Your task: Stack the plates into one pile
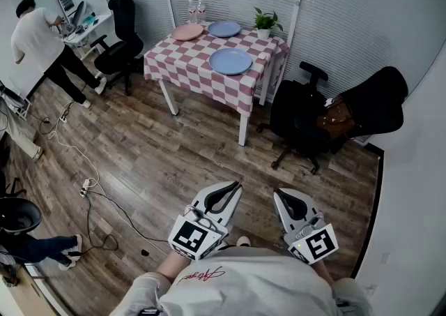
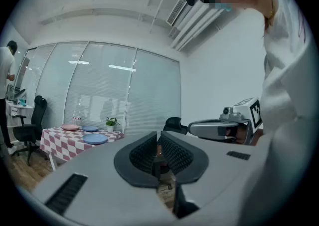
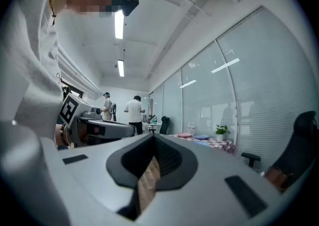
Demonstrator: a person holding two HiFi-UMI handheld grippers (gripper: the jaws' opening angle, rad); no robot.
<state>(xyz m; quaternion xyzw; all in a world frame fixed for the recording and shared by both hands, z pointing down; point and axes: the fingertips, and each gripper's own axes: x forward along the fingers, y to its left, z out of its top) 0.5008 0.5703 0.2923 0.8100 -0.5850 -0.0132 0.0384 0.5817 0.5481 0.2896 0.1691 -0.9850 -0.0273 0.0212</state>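
we stand well back from the table [image 1: 198, 63], so the step in hand, as we judge it, is the walk up to it. the left tongs [image 1: 233, 187] and the right tongs [image 1: 279, 196] are held level in front of us. both are pinched together with nothing in them, and each one's own view shows its ribbed pads closed on air. to do this well we would come to the near side of the table and clear the cords on the floor [image 1: 83, 182] to our left. we would open the tongs only once we are close. we would leave one plate where it lies as the base, take another by its rim, keep it flat and set it down centred so the pile does not lean. counting: there are three plates, none stacked yet. one pink plate [image 1: 187, 31] and one far blue plate [image 1: 224, 28] lie just beside each other at the far end. one near blue plate [image 1: 231, 61] lies apart, toward the front edge. there is one potted plant [image 1: 264, 23] at the far corner and two clear glasses [image 1: 197, 9] behind the pink plate. we make out three black chairs [image 1: 120, 49], one left of the table and two right.
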